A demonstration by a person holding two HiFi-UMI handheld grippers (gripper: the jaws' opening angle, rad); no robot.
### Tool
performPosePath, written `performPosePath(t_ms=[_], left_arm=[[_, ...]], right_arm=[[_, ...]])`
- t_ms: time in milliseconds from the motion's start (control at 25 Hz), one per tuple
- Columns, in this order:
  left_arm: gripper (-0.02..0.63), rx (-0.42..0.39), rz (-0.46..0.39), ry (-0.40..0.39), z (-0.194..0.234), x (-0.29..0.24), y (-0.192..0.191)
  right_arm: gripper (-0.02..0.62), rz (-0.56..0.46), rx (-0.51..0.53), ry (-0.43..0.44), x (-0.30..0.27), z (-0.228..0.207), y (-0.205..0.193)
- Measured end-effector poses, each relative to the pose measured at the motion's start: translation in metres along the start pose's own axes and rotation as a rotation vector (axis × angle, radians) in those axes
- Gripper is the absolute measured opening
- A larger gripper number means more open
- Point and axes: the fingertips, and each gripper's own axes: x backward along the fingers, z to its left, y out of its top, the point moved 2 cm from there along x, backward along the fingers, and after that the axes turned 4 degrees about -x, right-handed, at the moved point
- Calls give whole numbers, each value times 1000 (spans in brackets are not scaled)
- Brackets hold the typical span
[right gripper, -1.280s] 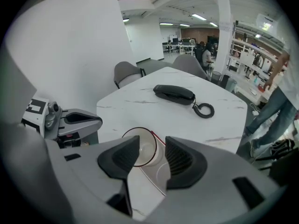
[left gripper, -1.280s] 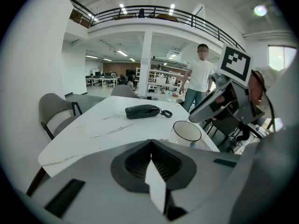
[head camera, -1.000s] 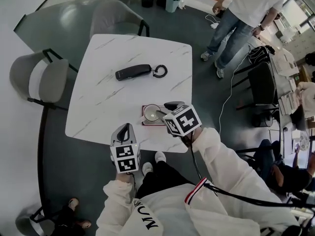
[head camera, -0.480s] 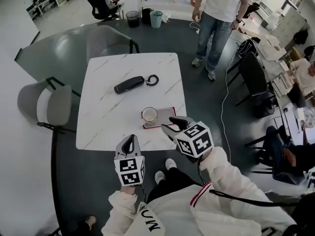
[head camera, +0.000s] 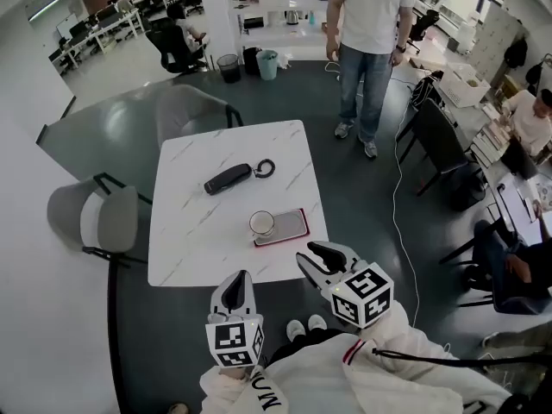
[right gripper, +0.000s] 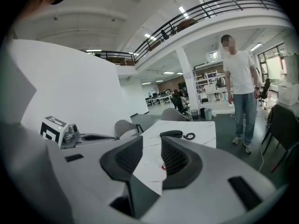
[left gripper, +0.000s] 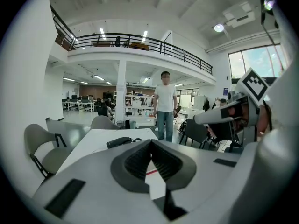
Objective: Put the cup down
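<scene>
A white cup [head camera: 261, 223] stands upright on a red-edged pad [head camera: 284, 228] near the front edge of the white marble table [head camera: 190, 231]. Nothing touches it. My right gripper [head camera: 314, 252] hangs off the table's front right corner, clear of the cup. Its jaws [right gripper: 152, 143] are closing, with a gap between them and nothing in it. My left gripper [head camera: 236, 279] is below the front edge, and its jaws [left gripper: 150, 143] are shut and hold nothing. The red pad [left gripper: 150, 172] shows as a thin line past the left jaws.
A black handset [head camera: 228, 178] with a coiled ring [head camera: 266, 167] lies mid-table. Grey chairs stand at the left [head camera: 95, 218] and at the far side [head camera: 194, 110]. A person [head camera: 371, 33] stands beyond the table. A cable [head camera: 402, 188] runs across the floor on the right, near dark chairs and desks.
Both grippers have drawn back from the table towards me. The right gripper has moved away from the cup, which stays on the pad. The head view has lifted.
</scene>
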Motion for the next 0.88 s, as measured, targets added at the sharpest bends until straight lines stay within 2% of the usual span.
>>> performPosePath(t_ms=[80,240,320,600,880], left_arm=[[11,-2,-7,-3,-7,8,2],[11,-10,-12,-3,-19,12,3],[11,-13,-14,3,-24,11,5],[11,-33,-49,20,-37,10,19],[11,-37,-38,24,-51,6,19]], right_arm=[[98,-30,-5,-13,12,-2,0],[66,-77,-7,-31,27,-8,-3],[21,-89,-17,-40,30,-10,-4],[6,-100,15,-20,36,-10,-5],[5,-103,27,-13,40,-16,-3]])
